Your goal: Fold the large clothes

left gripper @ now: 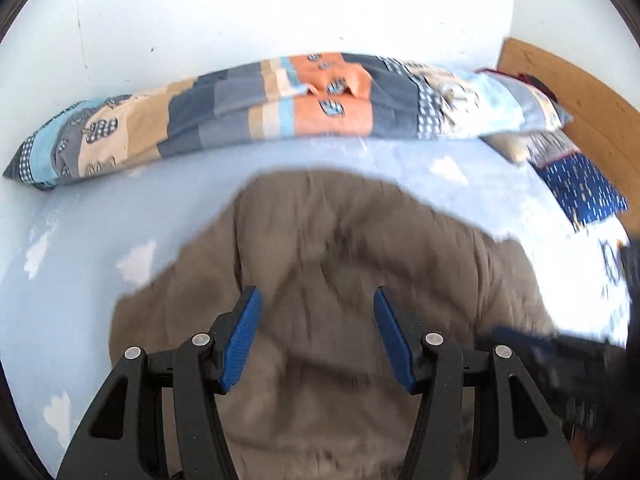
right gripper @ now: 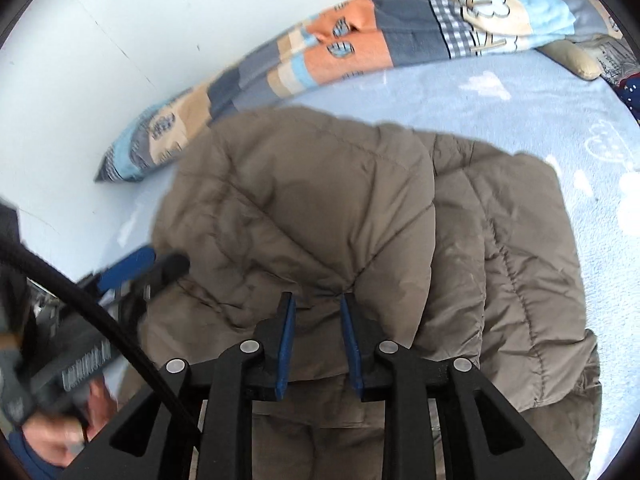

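A white wall (left gripper: 280,12) closed off the far side of the bed (left gripper: 52,320), whose pale blue sheet carried white cloud shapes, and a wooden headboard (left gripper: 568,92) stood at its right end. Along the far edge, against the wall, lay a long patchwork pillow (left gripper: 256,108) in orange, grey, tan and light blue, with a dark blue patterned cushion (left gripper: 584,192) near the headboard corner. The brown quilted jacket (right gripper: 320,208) lay across the middle of the bed, reaching to the near edge below you, already doubled over itself in a thick puffy layer. Your right gripper (right gripper: 316,312) had its jaws pinched on a ridge of that upper layer, the fabric bunched between them. Your left gripper (left gripper: 318,308) hung above the jacket's left part with its jaws spread wide and nothing in them; that view was blurred. You seemed to be midway through a fold, with one side in hand. The next move, as I judge it, called for the left jaws to catch a matching edge so both sides could be carried over evenly, since padded fabric tends to spring back.
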Demonstrator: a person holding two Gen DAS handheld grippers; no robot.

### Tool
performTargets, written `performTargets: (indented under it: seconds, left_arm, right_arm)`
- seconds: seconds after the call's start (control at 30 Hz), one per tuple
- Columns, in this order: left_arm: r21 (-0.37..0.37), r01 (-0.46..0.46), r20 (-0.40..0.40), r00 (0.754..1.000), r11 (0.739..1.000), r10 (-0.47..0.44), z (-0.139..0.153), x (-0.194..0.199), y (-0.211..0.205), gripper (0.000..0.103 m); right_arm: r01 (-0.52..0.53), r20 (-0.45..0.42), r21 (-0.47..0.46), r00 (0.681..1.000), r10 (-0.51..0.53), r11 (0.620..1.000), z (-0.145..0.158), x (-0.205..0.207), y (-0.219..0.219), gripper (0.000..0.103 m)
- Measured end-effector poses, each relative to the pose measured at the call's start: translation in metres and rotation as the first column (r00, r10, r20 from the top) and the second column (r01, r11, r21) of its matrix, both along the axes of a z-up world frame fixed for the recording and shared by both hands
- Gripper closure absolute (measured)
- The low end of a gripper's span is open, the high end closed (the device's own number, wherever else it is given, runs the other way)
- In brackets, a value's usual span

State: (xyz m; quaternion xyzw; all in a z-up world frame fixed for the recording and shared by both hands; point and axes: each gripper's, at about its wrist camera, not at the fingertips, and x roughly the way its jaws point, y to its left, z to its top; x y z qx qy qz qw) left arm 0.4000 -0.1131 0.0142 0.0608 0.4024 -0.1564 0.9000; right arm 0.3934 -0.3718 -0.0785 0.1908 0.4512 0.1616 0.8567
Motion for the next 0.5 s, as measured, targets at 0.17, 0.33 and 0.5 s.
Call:
performTargets:
  seconds: [0.17, 0.33, 0.5]
  left_arm:
    - [0.010, -0.061, -0.071, 0.996, 0.998, 0.061, 0.000, 0.066, -0.014, 0.046]
    - [0.107, -0.108, -0.250, 0.959, 0.988, 0.132, -0.050, 0.106, -0.021, 0.046]
    - [0.216, -0.054, -0.297, 0.948, 0.975, 0.118, -0.082, 0.103, -0.029, 0.046]
  right_arm:
    - [0.029, 0.050, 0.029, 0.998, -0.030, 0.999, 0.021, -0.008, -0.012, 0.076]
    - [0.042, 0.040, 0.063, 0.998, -0.044, 0.997, 0.024, -0.006, -0.022, 0.076]
    - [0.059, 0.031, 0.080, 0.998, -0.061, 0.995, 0.024, -0.005, -0.034, 0.076]
